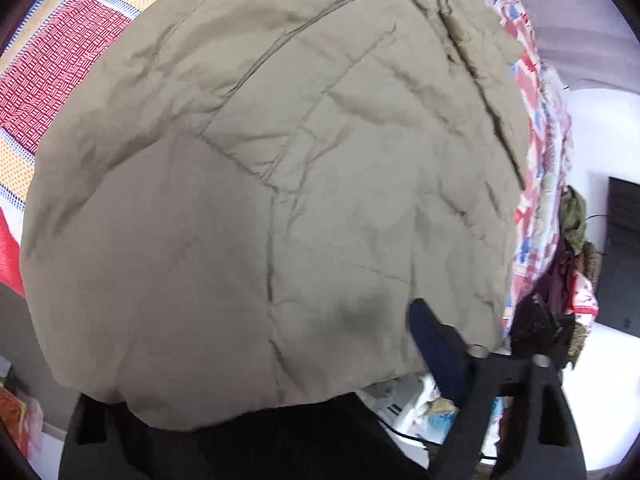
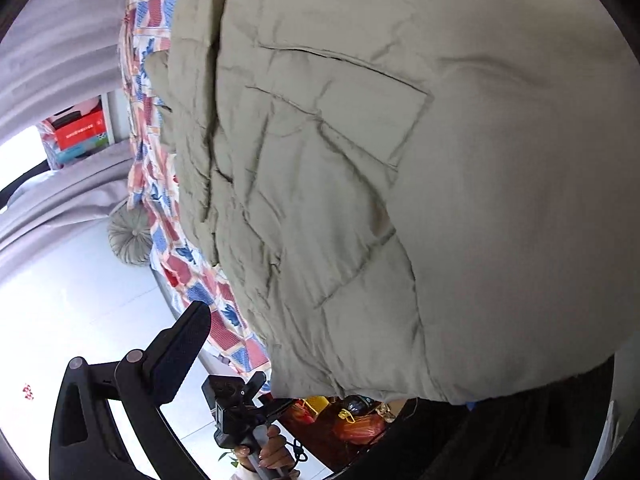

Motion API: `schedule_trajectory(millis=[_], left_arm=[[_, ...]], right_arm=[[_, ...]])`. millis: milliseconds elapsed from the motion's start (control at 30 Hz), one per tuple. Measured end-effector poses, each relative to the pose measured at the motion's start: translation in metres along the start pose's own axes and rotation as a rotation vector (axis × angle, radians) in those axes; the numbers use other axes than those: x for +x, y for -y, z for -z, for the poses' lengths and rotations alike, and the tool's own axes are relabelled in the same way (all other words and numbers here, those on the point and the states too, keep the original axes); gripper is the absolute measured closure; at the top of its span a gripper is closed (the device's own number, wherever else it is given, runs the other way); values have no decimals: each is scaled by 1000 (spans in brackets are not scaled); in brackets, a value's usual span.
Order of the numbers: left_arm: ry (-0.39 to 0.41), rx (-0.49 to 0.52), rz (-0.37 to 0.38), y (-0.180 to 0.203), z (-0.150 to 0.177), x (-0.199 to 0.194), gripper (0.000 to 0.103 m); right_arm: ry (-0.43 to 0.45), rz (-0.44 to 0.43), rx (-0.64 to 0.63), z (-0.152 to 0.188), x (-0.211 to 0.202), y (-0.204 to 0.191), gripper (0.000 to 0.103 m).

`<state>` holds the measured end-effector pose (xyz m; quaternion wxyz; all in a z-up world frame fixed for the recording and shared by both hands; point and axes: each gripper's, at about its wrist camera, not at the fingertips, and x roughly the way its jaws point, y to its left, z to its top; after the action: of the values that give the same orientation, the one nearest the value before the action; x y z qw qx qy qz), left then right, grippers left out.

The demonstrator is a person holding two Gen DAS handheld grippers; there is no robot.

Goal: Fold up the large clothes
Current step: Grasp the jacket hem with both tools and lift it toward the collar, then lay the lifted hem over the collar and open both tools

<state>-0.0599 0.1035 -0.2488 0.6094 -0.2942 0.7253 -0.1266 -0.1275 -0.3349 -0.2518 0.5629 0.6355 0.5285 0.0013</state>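
A large khaki quilted jacket (image 1: pixel 280 184) fills both views; it also shows in the right wrist view (image 2: pixel 420 184). It lies over a patterned bedspread (image 1: pixel 60 64). In the left wrist view only one dark finger (image 1: pixel 436 344) shows at the lower right; the jacket's hem drapes over the other side. In the right wrist view one dark finger (image 2: pixel 180 352) shows at the lower left, and the jacket covers the other. The left gripper (image 2: pixel 240 412) shows in the right wrist view, held in a hand below the jacket's hem. I cannot see whether either pair of jaws clamps cloth.
The bedspread's red and blue patterned edge (image 2: pixel 160 184) hangs toward a white floor (image 2: pixel 80 300). Grey curtains (image 2: pixel 60 60) and a round grey cushion (image 2: pixel 130 236) stand at the left. Dark clothes (image 1: pixel 576 240) hang beside a black panel (image 1: pixel 624 256).
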Motion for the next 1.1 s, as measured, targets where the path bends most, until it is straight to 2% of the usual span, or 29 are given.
schedule_trajectory(millis=[33, 67, 100, 133, 167, 200, 233, 300, 500, 733, 933, 1100], left_arm=[[-5, -2, -16, -2, -1, 0, 48], [-5, -6, -20, -7, -1, -1, 56], [-3, -15, -14, -10, -2, -3, 70], [2, -24, -1, -13, -3, -7, 79], [8, -26, 8, -15, -4, -11, 83], [15, -20, 13, -15, -5, -15, 86], [23, -4, 11, -12, -5, -19, 86], [36, 32, 4, -8, -5, -26, 86], [75, 101, -8, 11, -10, -44, 86], [163, 159, 15, 41, -27, -75, 86], [287, 219, 43, 73, -53, -113, 86], [390, 280, 65, 111, -90, -144, 86]], right_arm=[[-1, 1, 5, 0, 0, 2, 0], [-1, -1, 10, 1, 1, 3, 1], [1, 2, 15, 1, 1, 4, 5], [3, 14, 20, 1, 0, 6, 18], [4, 31, 24, 1, 0, 6, 30], [8, 55, 27, 1, 1, 6, 58], [10, 72, 29, 1, -1, 7, 78], [20, 79, 15, 1, -4, 7, 87], [29, 88, -45, 3, -10, -7, 88], [40, 81, -151, -1, -19, -43, 90], [82, 87, -287, -11, -30, -98, 91], [108, 76, -443, -27, -38, -161, 91]])
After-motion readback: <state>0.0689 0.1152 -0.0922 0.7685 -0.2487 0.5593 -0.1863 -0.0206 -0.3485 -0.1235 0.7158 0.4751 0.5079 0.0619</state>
